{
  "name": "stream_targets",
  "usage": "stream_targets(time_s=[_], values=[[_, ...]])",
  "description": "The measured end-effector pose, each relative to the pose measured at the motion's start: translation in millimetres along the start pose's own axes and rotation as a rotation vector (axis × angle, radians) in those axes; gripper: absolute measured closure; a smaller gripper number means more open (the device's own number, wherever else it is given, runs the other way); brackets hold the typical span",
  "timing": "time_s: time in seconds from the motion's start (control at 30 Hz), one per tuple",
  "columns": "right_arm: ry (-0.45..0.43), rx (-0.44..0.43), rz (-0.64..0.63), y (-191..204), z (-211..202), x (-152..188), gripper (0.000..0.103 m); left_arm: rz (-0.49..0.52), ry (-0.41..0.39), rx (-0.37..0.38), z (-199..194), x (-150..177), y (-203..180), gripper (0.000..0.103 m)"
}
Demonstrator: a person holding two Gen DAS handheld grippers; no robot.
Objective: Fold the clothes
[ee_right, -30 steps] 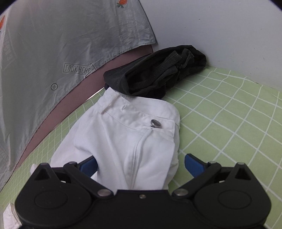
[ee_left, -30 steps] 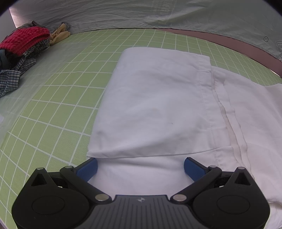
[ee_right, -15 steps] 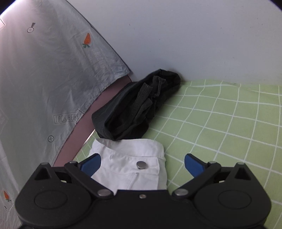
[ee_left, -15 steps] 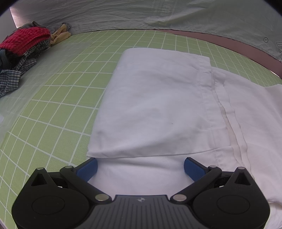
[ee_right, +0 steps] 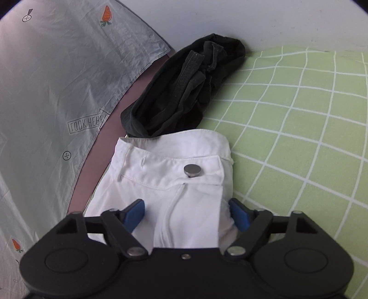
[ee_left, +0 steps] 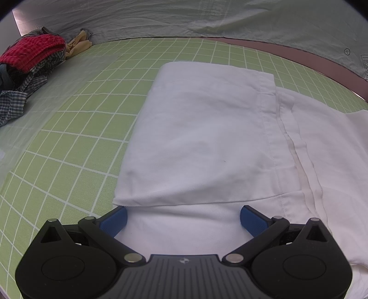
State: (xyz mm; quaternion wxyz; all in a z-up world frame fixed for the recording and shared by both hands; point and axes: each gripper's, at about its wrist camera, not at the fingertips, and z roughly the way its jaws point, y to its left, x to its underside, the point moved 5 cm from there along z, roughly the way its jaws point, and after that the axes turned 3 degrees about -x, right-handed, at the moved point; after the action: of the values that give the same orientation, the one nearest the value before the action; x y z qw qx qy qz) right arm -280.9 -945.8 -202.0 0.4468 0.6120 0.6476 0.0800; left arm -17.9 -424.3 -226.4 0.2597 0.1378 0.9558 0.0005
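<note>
With the white trousers (ee_left: 202,138) folded once, my left tongs (ee_left: 182,218) gape over them while my right tongs (ee_right: 186,214), just been closing, straddle the waistband (ee_right: 174,161) unpinched, further folds remaining.

A light green cloth with a white grid (ee_left: 96,128) covers the table, its pattern running flat and even under soft, diffuse light. Along the far edge hangs a wrinkled grey sheet (ee_right: 57,76) printed with small orange carrots, crosshair circles and a "LOOK HERE" arrow, with a strip of mauve surface (ee_left: 306,58) showing beneath its hem. To the far right stands a plain pale wall (ee_right: 264,20).
</note>
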Motion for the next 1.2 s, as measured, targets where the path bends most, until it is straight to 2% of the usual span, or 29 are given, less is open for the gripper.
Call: stream_targets(time_s=[0.03,0.1,0.13,0.23,0.3,0.37,0.43,0.5,0.57,0.6,0.63,0.67,0.7,0.73,0.77,0.97,1.0,1.1,1.17,1.2], values=[[0.010,-0.004,-0.006,2,1,0,0.048,0.000,0.002,0.000,0,0,0,0.000],[-0.002,-0.007,-0.024,3,-4,-2,0.072,0.001,0.005,0.001,0,-1,0,0.000],[-0.042,-0.007,-0.024,3,-14,-5,0.080,0.002,0.007,0.001,0,-1,0,0.000],[-0.156,0.022,-0.048,1,-53,-17,0.091,0.004,0.015,0.002,1,-1,1,0.000],[-0.216,0.071,-0.085,-1,-78,-21,0.092,0.005,0.019,0.002,1,-2,1,0.000],[-0.248,0.160,-0.148,-8,-95,-19,0.092,0.007,0.021,0.004,1,-2,1,0.000],[-0.213,0.266,-0.202,-26,-95,-13,0.092,0.010,0.020,0.006,1,-2,2,0.000],[-0.182,0.253,-0.143,-46,-95,-8,0.091,0.010,0.017,0.006,1,-1,2,0.000],[-0.182,0.243,-0.142,-49,-98,-10,0.087,0.008,0.012,0.006,1,-1,3,0.000],[-0.182,0.239,-0.142,-50,-99,-11,0.078,0.007,0.011,0.005,2,0,3,0.000],[-0.183,0.243,-0.134,-51,-100,-11,0.063,0.007,0.011,0.005,2,0,3,0.000],[-0.184,0.248,-0.126,-51,-100,-11,0.054,0.007,0.012,0.005,2,0,3,0.000],[-0.184,0.252,-0.117,-52,-100,-12,0.037,0.006,0.013,0.005,2,-1,3,0.000],[-0.185,0.257,-0.109,-52,-100,-12,0.024,0.006,0.014,0.005,2,-1,3,0.000],[-0.176,0.242,-0.084,-54,-99,-9,0.022,0.006,0.014,0.004,2,-1,3,0.000],[-0.122,0.122,0.084,-64,-86,7,0.019,0.004,0.013,0.003,1,-1,1,0.000],[-0.126,0.113,0.088,-63,-84,8,0.016,0.004,0.012,0.003,2,-1,1,0.000],[-0.140,0.102,0.101,-60,-76,6,0.017,0.004,0.012,0.003,2,0,2,0.000],[-0.150,0.077,0.135,-60,-71,4,0.032,0.005,0.015,0.003,2,-1,2,0.000],[-0.147,0.069,0.148,-60,-68,3,0.057,0.004,0.017,0.003,2,-1,2,0.000]])
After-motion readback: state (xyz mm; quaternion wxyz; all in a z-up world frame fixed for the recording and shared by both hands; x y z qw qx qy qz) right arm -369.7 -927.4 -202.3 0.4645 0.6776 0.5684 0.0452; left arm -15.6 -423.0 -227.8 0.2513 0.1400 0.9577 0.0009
